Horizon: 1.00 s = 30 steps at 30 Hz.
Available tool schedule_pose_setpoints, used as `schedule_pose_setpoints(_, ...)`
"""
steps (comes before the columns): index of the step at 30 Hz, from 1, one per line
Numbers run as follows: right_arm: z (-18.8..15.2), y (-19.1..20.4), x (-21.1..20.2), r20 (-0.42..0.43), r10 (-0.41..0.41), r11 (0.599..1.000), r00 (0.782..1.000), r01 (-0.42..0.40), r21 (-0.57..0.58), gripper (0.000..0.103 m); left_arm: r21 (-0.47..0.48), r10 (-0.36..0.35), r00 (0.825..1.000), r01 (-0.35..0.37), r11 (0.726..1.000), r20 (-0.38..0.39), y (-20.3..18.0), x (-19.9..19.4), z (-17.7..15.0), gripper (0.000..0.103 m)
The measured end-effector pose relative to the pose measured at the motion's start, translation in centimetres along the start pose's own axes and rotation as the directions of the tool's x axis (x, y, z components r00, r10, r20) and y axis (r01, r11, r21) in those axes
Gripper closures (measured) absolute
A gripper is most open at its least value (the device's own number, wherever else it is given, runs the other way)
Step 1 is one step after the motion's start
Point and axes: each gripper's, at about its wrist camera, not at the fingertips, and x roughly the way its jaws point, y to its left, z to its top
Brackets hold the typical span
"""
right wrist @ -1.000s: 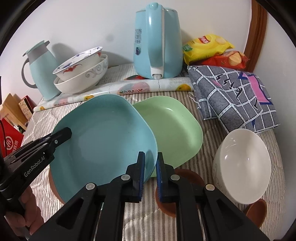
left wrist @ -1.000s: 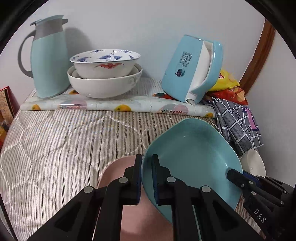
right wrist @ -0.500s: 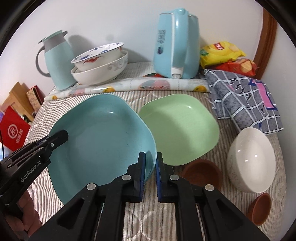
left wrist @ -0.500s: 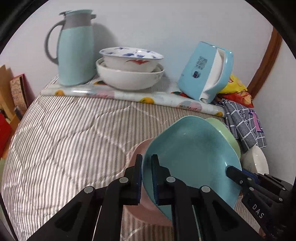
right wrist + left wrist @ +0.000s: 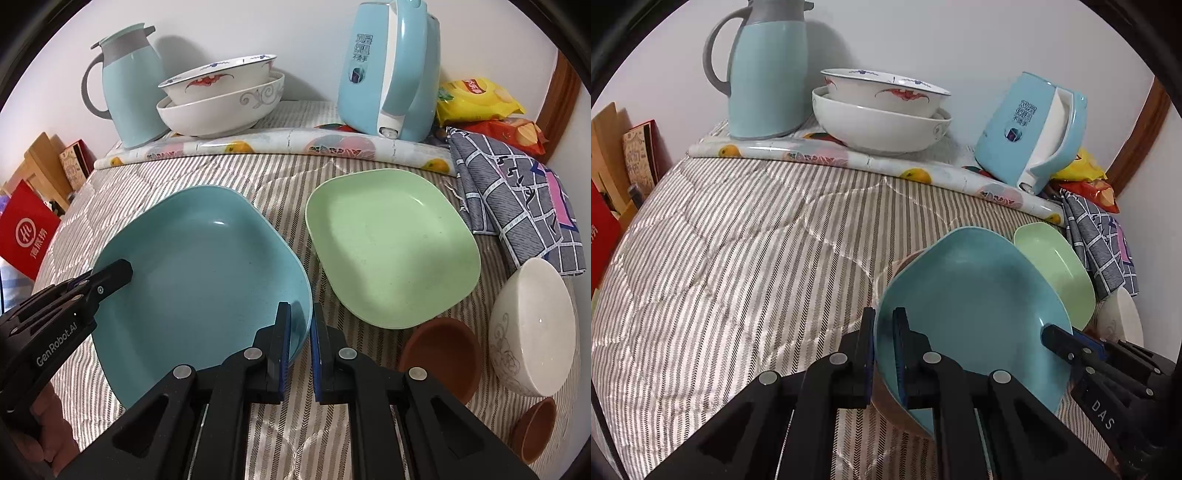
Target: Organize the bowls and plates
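Smooth, rounded-square blue plate (image 5: 199, 280) is held tilted above the striped quilted bed (image 5: 738, 240). Left gripper (image 5: 884, 350) and right gripper (image 5: 300, 347), both angled downward, have jaws pinching opposite rims.

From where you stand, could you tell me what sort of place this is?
Most likely a room in a home, with a quilt-covered surface used as a table. The striped quilted cover, the thermos jug and electric kettle against the wall, and snack packets in the corner all suggest it.

Left gripper (image 5: 883, 352), right gripper (image 5: 300, 345) — both clamped, angled down.
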Motion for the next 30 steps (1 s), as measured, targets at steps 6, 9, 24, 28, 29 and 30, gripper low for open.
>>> schedule_pose_setpoints(6, 0.3, -0.6, 0.6, -0.006, 0.010, 1.000, 1.000, -0.010, 0.017, 0.093, 0.008, 0.001, 1.000, -0.001, 1.000, -0.001, -0.3, 0.1, -0.3, 0.093)
schedule_pose_setpoints(9, 0.5, -0.5, 0.8, -0.005, 0.004, 1.000, 1.000, -0.004, 0.007, 0.093, 0.005, -0.010, 1.000, 0.010, 1.000, -0.008, -0.2, 0.0, -0.4, 0.093)
schedule_pose_setpoints(24, -0.5, -0.9, -1.2, 0.013, 0.005, 1.000, 1.000, -0.006, 0.015, 0.070, 0.024, -0.040, 0.998, 0.041, 0.999, -0.044, -1.2, -1.3, -1.8, 0.059)
schedule_pose_setpoints(28, -1.3, -1.2, -2.6, 0.042, 0.012, 1.000, 0.999, -0.013, 0.021, 0.058, 0.051, -0.014, 1.000, 0.014, 0.999, 0.007, -1.7, -2.8, -1.9, 0.045)
schedule_pose_setpoints(29, -1.5, -1.3, -2.9, 0.047, 0.010, 1.000, 0.999, -0.011, 0.024, 0.058, 0.049, -0.014, 1.000, 0.014, 0.999, 0.008, -1.7, -3.0, -1.8, 0.044)
schedule_pose_setpoints(30, -1.6, -1.4, -3.3, 0.053, 0.011, 1.000, 0.999, -0.013, 0.027, 0.058, 0.046, -0.016, 1.000, 0.016, 0.999, 0.008, -1.6, -3.2, -1.8, 0.044)
